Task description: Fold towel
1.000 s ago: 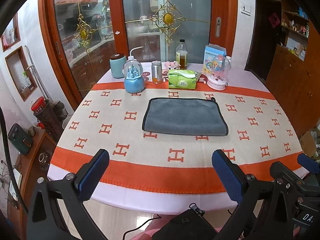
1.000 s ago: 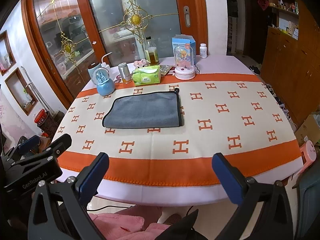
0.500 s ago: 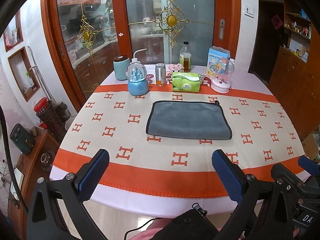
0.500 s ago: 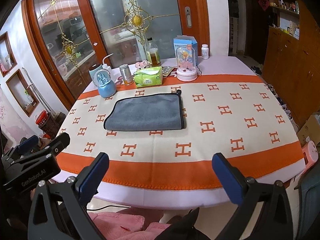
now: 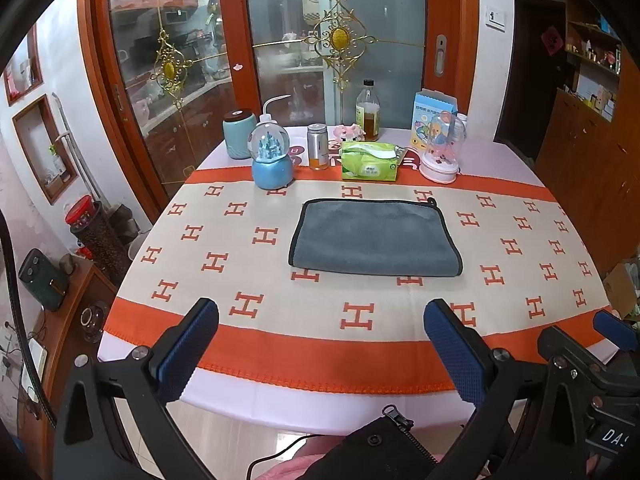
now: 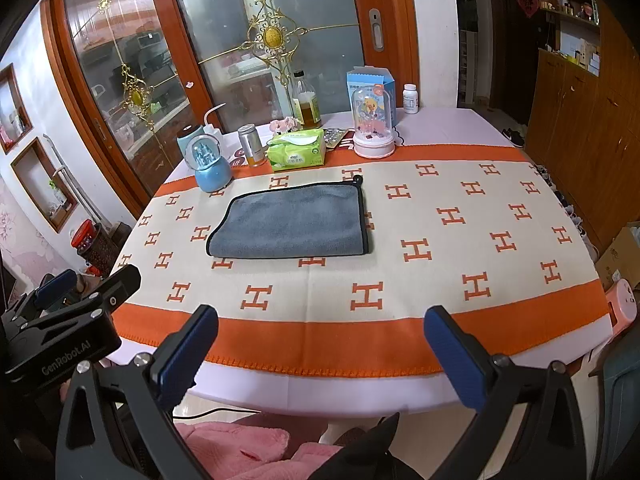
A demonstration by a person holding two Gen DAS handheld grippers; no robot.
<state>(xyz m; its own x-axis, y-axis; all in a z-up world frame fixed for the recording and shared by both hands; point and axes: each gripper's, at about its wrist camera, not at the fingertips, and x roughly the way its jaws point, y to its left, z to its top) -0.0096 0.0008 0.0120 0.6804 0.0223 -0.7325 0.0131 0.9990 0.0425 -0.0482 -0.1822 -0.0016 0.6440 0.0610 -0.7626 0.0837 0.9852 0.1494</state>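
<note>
A grey towel (image 5: 374,237) with black edging lies flat and folded on the orange-and-cream tablecloth (image 5: 240,272), with a small hanging loop at its far right corner. It also shows in the right wrist view (image 6: 292,224). My left gripper (image 5: 320,340) is open and empty, held off the near table edge, well short of the towel. My right gripper (image 6: 320,340) is open and empty too, also behind the near edge. The left gripper's body shows at the left of the right wrist view (image 6: 68,320).
Along the table's far side stand a teal jar (image 5: 239,134), a blue snow globe (image 5: 272,160), a metal can (image 5: 318,147), a green tissue pack (image 5: 370,162), an oil bottle (image 5: 367,114), a blue box (image 5: 434,114) and a domed toy (image 5: 440,152). Glass doors behind. Wooden cabinets at right.
Both grippers have drawn slightly back and up from the table, so the towel sits a little lower and farther in view. The towel has not moved.
</note>
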